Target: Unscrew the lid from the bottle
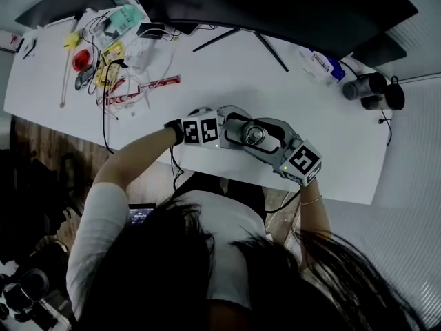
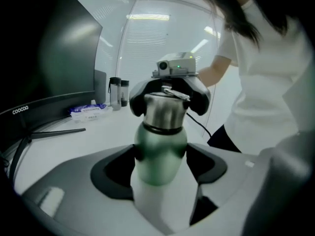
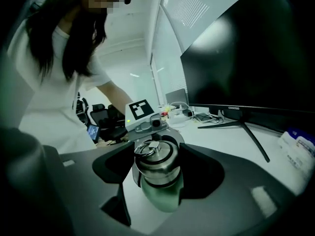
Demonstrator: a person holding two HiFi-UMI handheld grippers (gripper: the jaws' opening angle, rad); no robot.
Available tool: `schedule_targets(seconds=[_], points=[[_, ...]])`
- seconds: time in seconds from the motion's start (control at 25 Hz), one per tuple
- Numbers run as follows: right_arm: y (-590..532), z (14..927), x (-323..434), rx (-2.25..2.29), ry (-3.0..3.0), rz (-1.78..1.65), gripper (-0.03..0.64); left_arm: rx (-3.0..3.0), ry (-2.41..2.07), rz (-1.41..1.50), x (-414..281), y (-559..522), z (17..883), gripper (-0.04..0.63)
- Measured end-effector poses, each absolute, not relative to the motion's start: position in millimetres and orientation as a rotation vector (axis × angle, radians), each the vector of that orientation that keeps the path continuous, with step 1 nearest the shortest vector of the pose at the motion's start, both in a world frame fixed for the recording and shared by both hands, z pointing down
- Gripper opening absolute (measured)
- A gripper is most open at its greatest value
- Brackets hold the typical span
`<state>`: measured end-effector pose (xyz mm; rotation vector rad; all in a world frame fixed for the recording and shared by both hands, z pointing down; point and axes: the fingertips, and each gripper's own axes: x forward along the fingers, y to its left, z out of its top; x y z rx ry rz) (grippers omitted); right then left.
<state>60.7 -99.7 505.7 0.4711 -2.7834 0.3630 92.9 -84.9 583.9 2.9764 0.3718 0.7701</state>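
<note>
Green bottle [image 2: 160, 149] upright near front edge of white table [image 1: 289, 88], held between both grippers. Left gripper [image 2: 160, 168] clamped on bottle body; right gripper [image 3: 157, 173] clamped on steel lid [image 3: 154, 162], seated on neck. Monitor [image 1: 275, 5] behind.

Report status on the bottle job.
Left gripper shut on bottle body. Right gripper shut on lid. Lid seated, not off yet. Nothing in the way.
</note>
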Motion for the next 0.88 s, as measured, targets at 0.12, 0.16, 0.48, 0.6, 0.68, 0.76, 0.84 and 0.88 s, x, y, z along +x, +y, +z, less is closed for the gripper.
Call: schedule_targets(seconds=[0.12,0.16,0.48,0.6,0.68,0.76,0.84,0.88], points=[[-96,505,59,0.288,-2.8,0.346,0.284,2.994,0.459,0.803,93,-85,584,0.38],[-95,505,59,0.232,-2.801,0.339,0.284,2.995,0.481,0.814,93,-85,582,0.38],[-92,506,56,0.059,-2.751,0.322,0.284,3.002,0.522,0.833,92,-87,580,0.38],[-93,505,61,0.167,-2.752,0.379,0.284,3.002,0.496,0.83,91,-86,581,0.38],[-93,499,66,0.28,-2.769,0.427,0.285,3.001,0.464,0.828,91,-86,582,0.38],[-93,493,71,0.429,-2.784,0.45,0.285,3.001,0.41,0.811,92,-85,581,0.38],[-94,488,75,0.604,-2.782,0.456,0.287,2.999,0.337,0.785,93,-85,583,0.38],[-95,488,78,0.701,-2.775,0.458,0.287,2.995,0.298,0.774,93,-85,585,0.38]])
